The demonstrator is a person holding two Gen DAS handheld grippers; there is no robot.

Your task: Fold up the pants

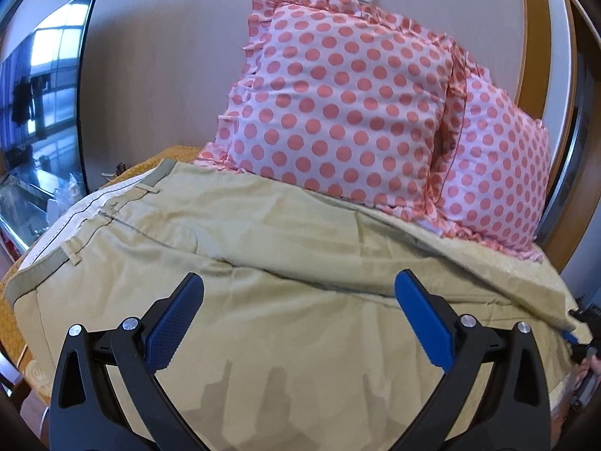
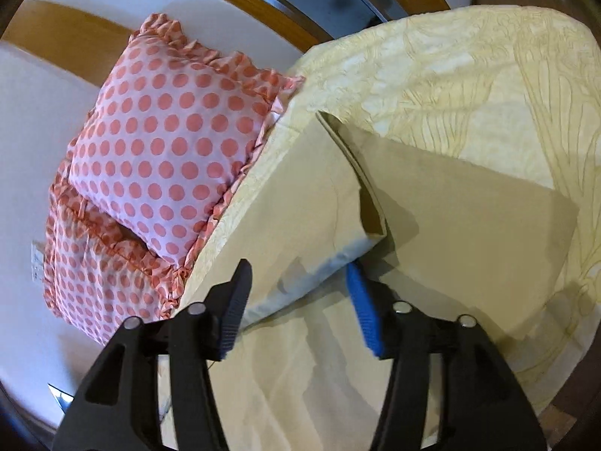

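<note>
Khaki pants (image 1: 263, 248) lie spread on the bed, waistband (image 1: 75, 221) at the left, legs running to the right. My left gripper (image 1: 298, 293) is open and empty, hovering over the middle of the pants. In the right wrist view the pant legs (image 2: 469, 218) end on the bedspread, and one leg's end (image 2: 319, 225) is lifted and folded over. My right gripper (image 2: 298, 289) is open with that raised fold between its blue pads (image 2: 362, 312), not clamped. The right gripper's tip also shows at the far right of the left wrist view (image 1: 580, 334).
Two pink polka-dot pillows (image 1: 345, 97) lean against the wall at the head of the bed, close behind the pants. A yellow patterned bedspread (image 2: 488, 67) covers the bed. A dark TV screen (image 1: 41, 94) stands at the left. A wooden headboard frame (image 1: 533, 37) is at the right.
</note>
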